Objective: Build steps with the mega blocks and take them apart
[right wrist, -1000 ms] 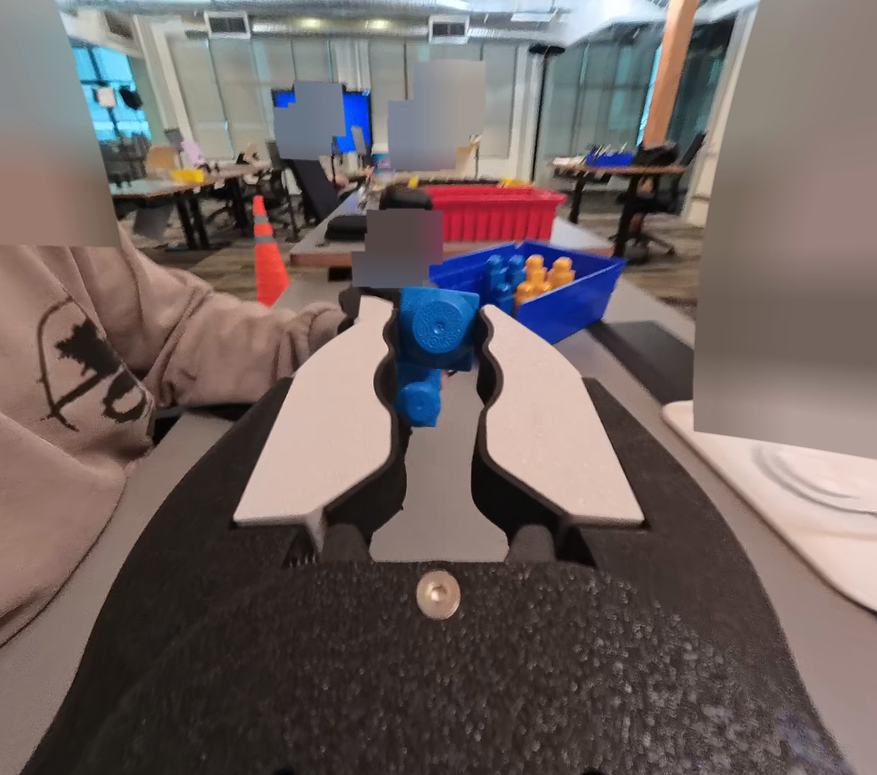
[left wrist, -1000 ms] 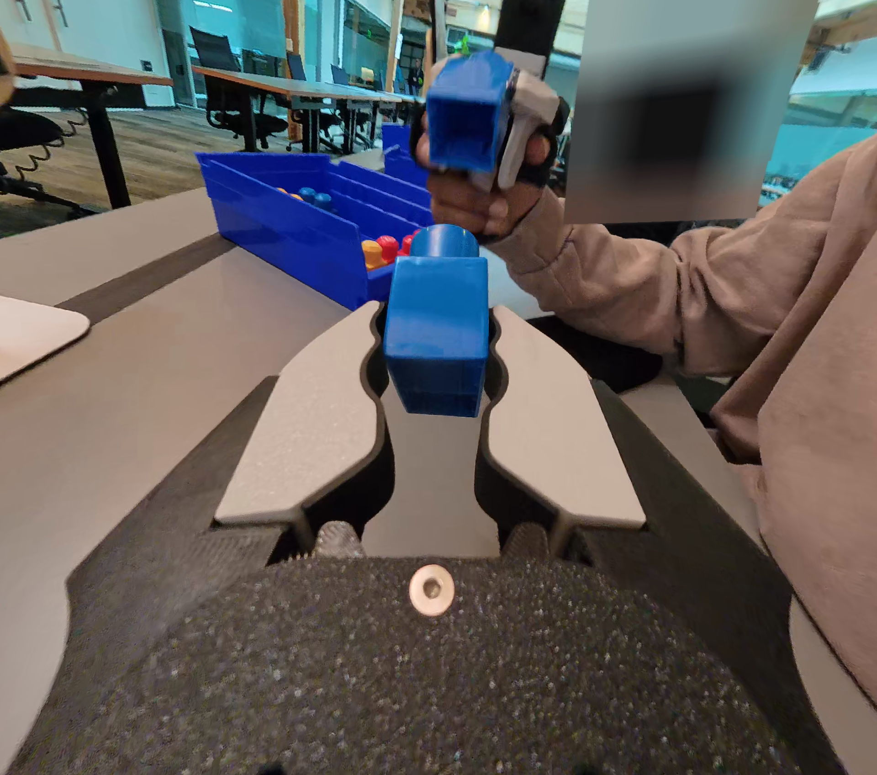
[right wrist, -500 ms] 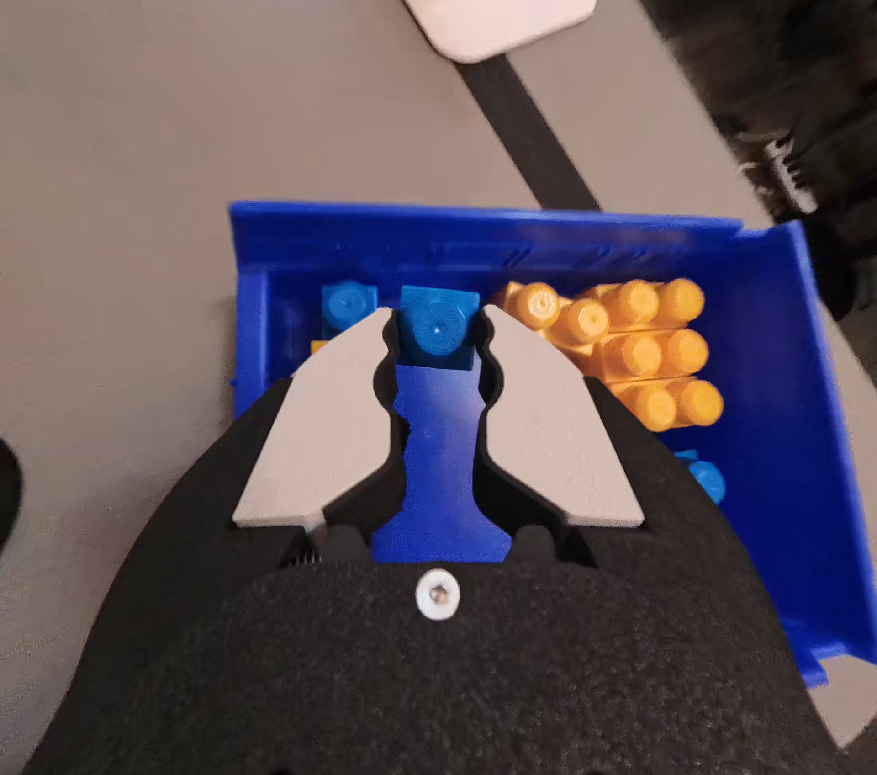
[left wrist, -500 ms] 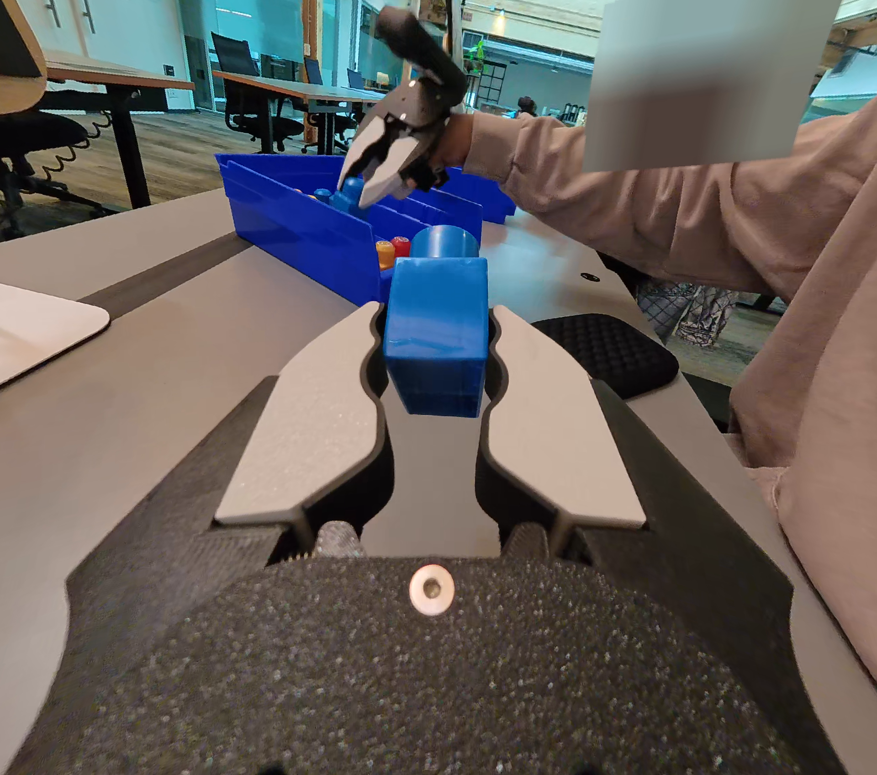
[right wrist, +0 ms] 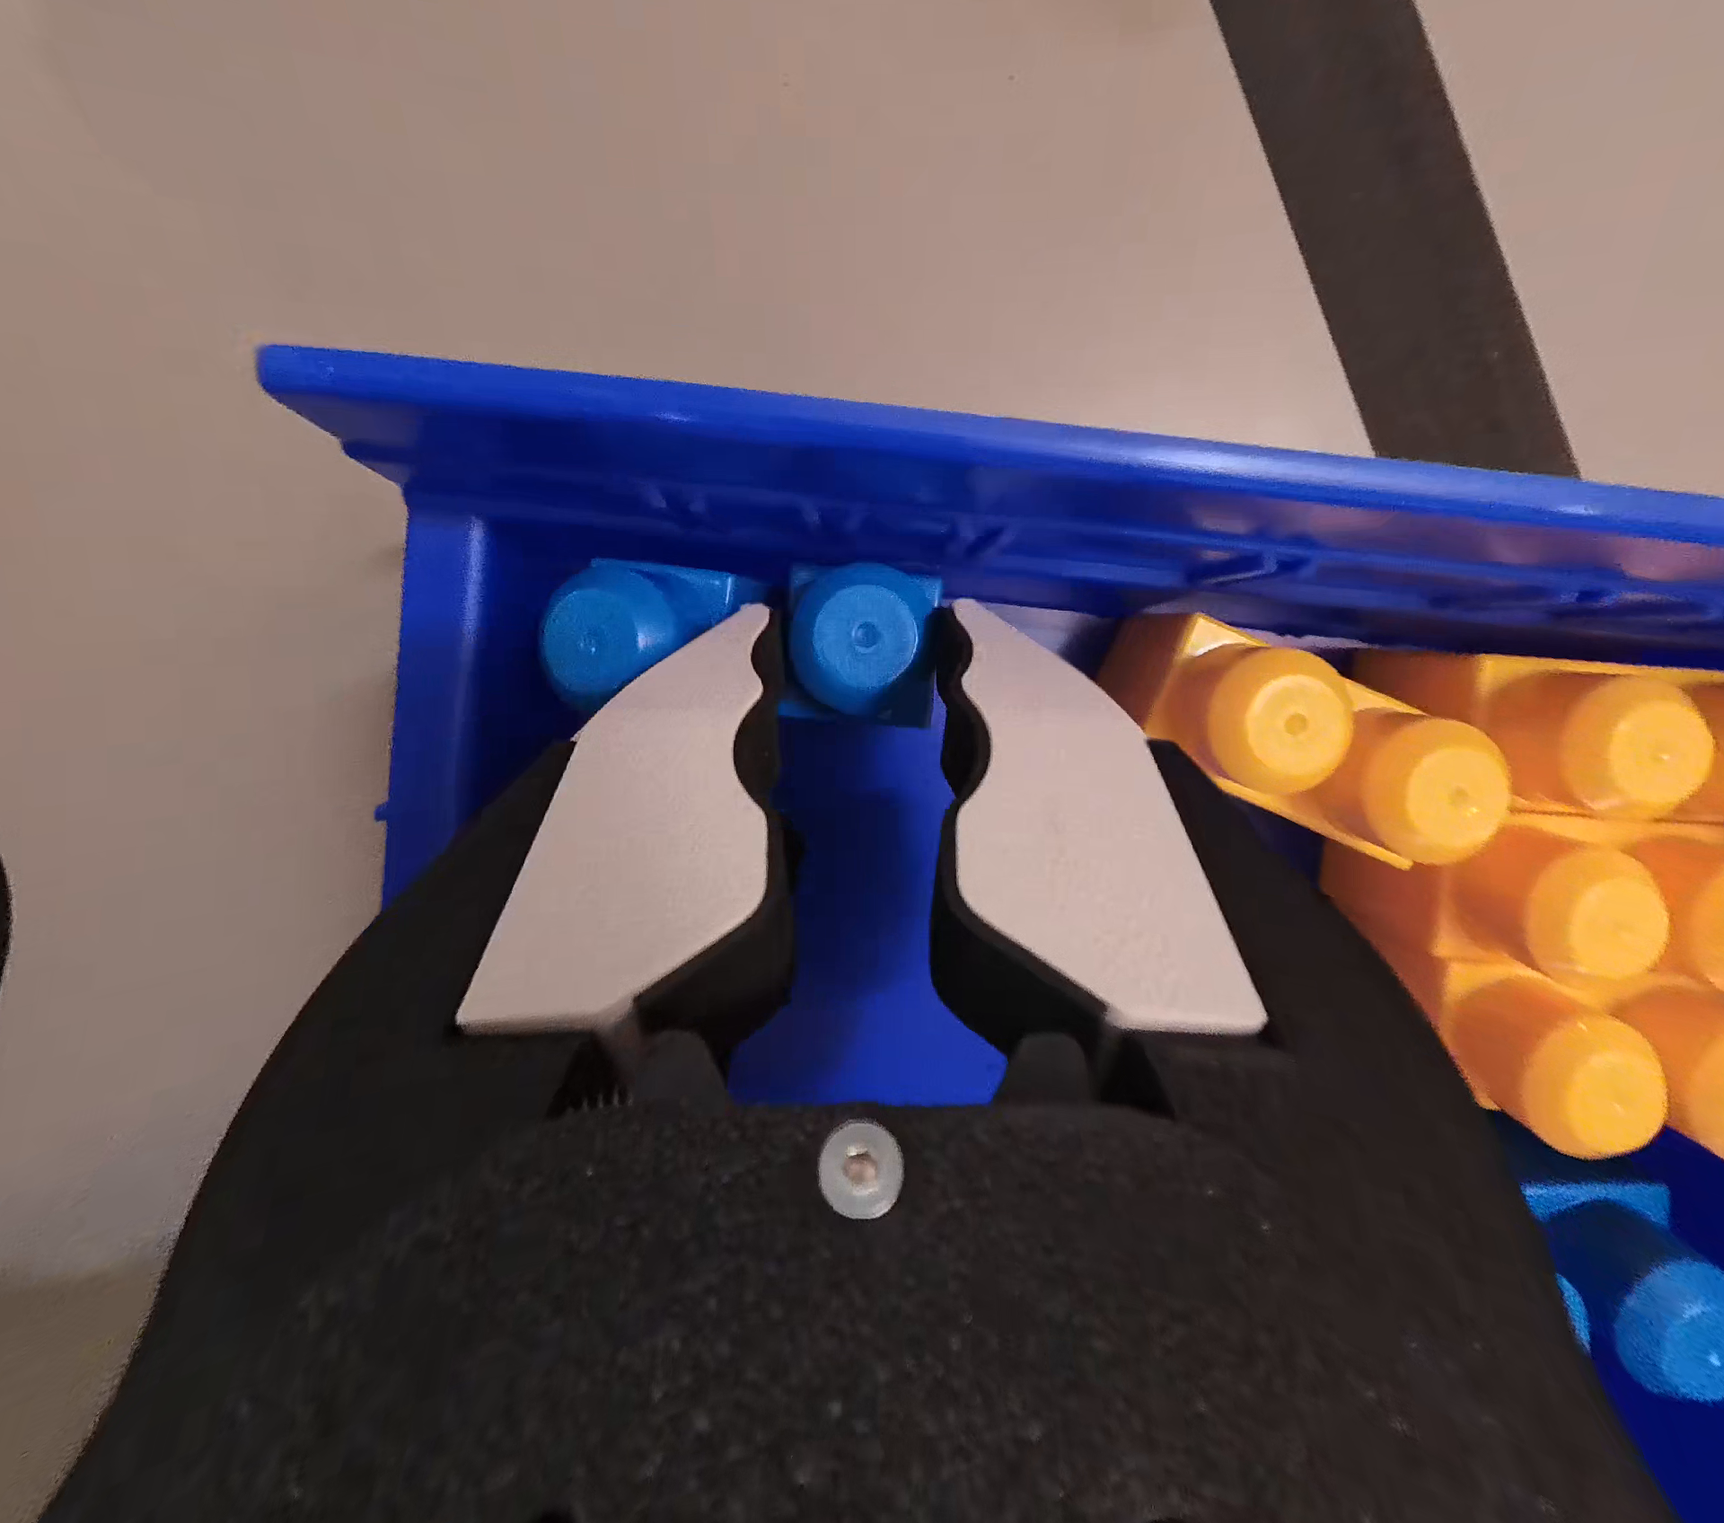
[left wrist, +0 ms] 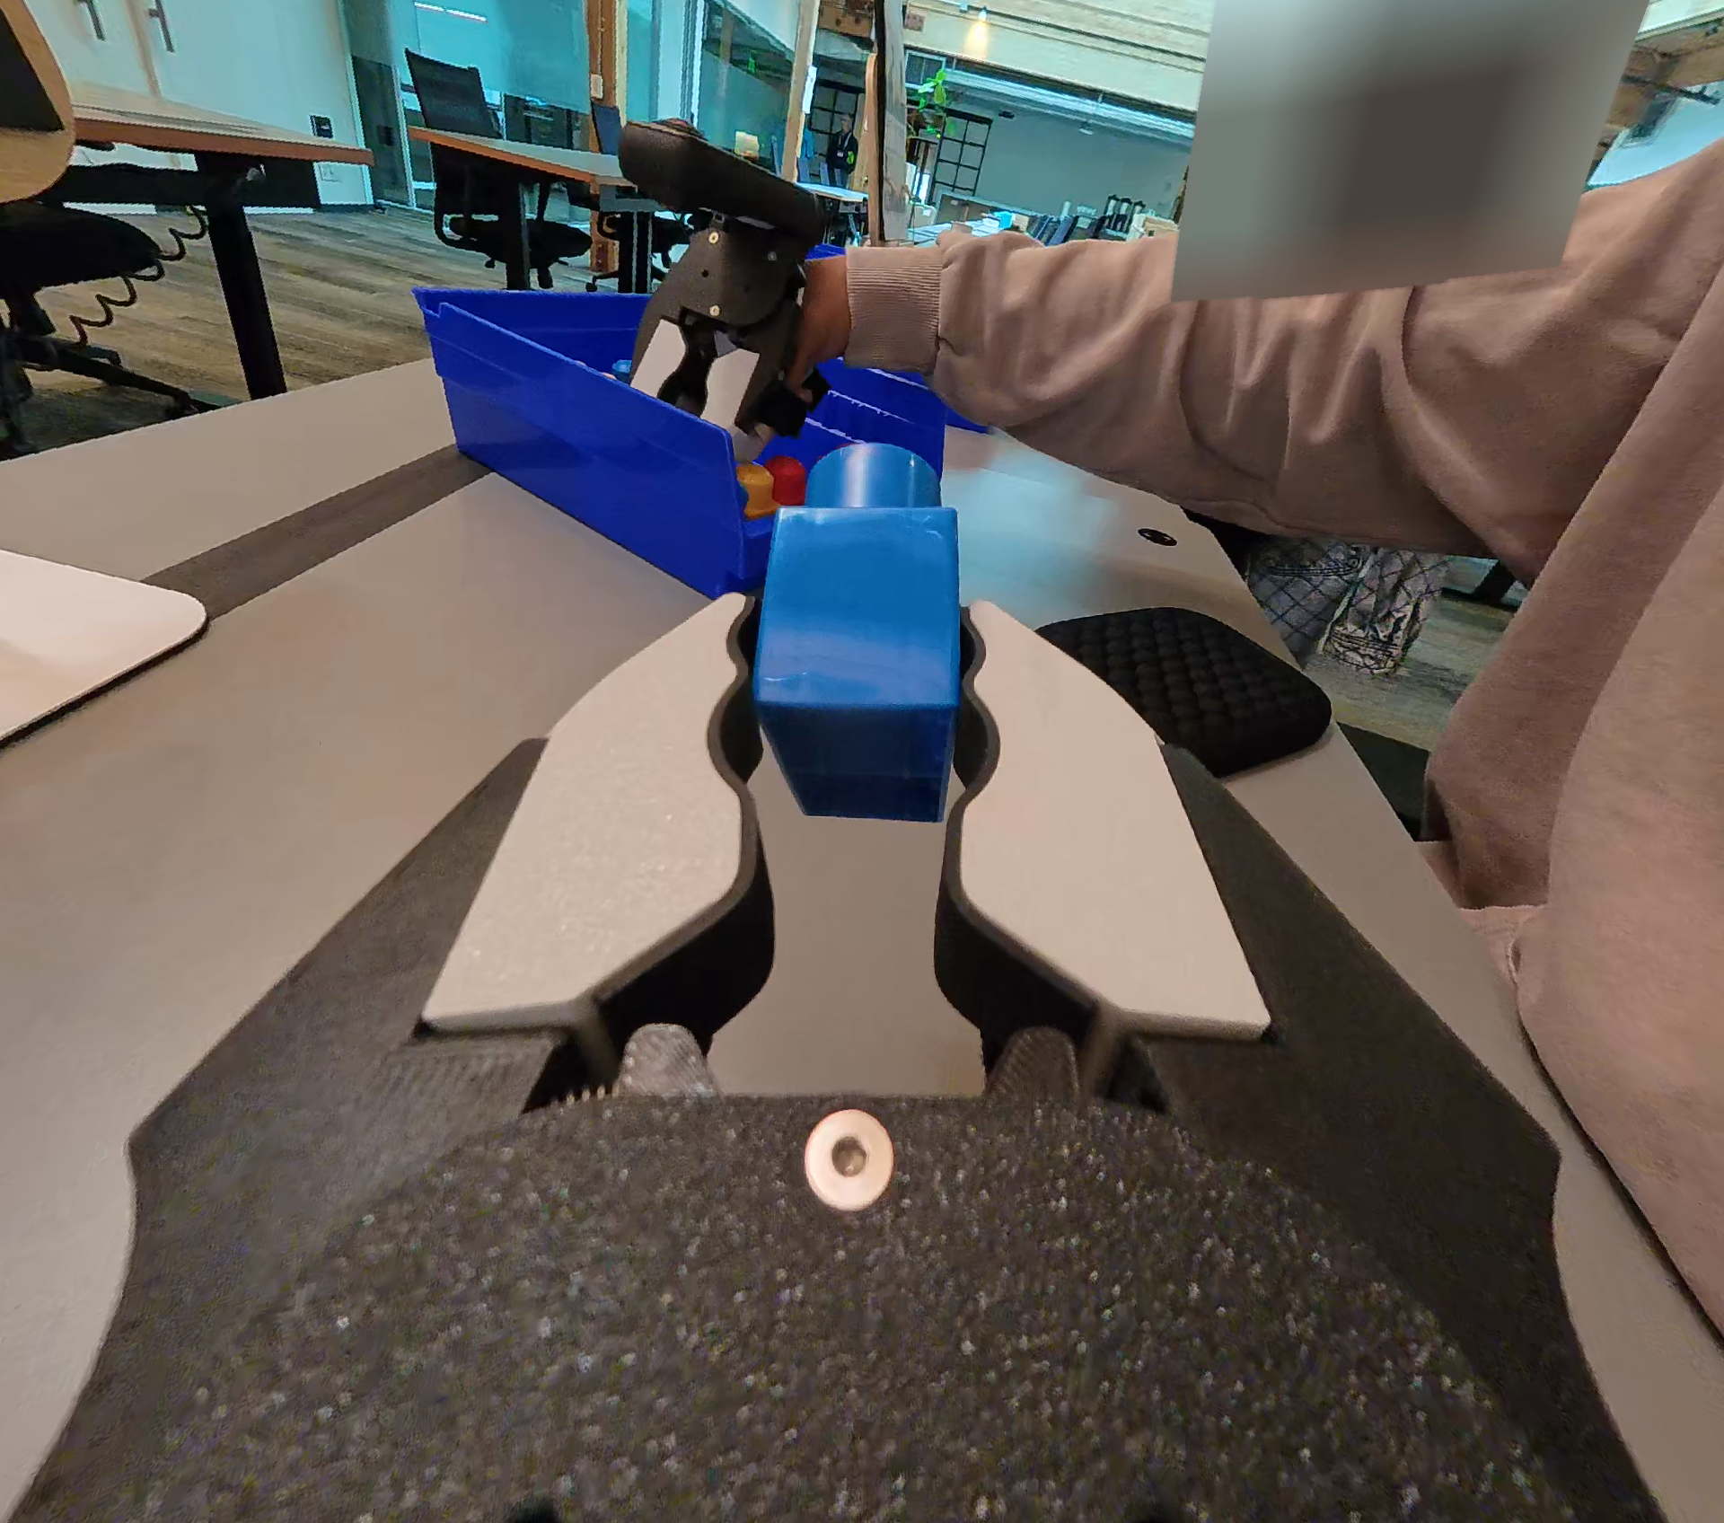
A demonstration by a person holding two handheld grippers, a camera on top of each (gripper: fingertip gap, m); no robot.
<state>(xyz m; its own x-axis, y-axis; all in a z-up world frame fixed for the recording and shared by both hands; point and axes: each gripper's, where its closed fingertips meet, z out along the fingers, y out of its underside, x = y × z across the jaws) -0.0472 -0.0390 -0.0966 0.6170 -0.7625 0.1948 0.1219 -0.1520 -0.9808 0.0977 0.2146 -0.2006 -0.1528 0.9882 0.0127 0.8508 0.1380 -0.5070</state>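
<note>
My left gripper (left wrist: pixel 854 625) is shut on a blue mega block (left wrist: pixel 856 676), stud pointing away, held just above the grey table (left wrist: pixel 326 713). My right gripper (right wrist: pixel 856 620) is shut on a small blue one-stud block (right wrist: pixel 858 652), low inside the blue bin (right wrist: pixel 933 452) against its far wall. Another blue block (right wrist: pixel 597 638) lies just left of it, and several orange blocks (right wrist: pixel 1493 872) lie to the right. In the left wrist view the right gripper (left wrist: pixel 714 396) dips into the blue bin (left wrist: pixel 578 433), held by a hand in a beige sleeve.
A black textured pad (left wrist: pixel 1194 685) lies right of the left gripper and a white flat base (left wrist: pixel 75 638) to its left. A dark strip (right wrist: pixel 1381 172) crosses the table beyond the bin. Red and orange studs (left wrist: pixel 774 480) show at the bin's near end.
My right gripper swung away from the left one, turned down over the bin and lowered its blue block to the far wall. My left gripper kept still with its block.
</note>
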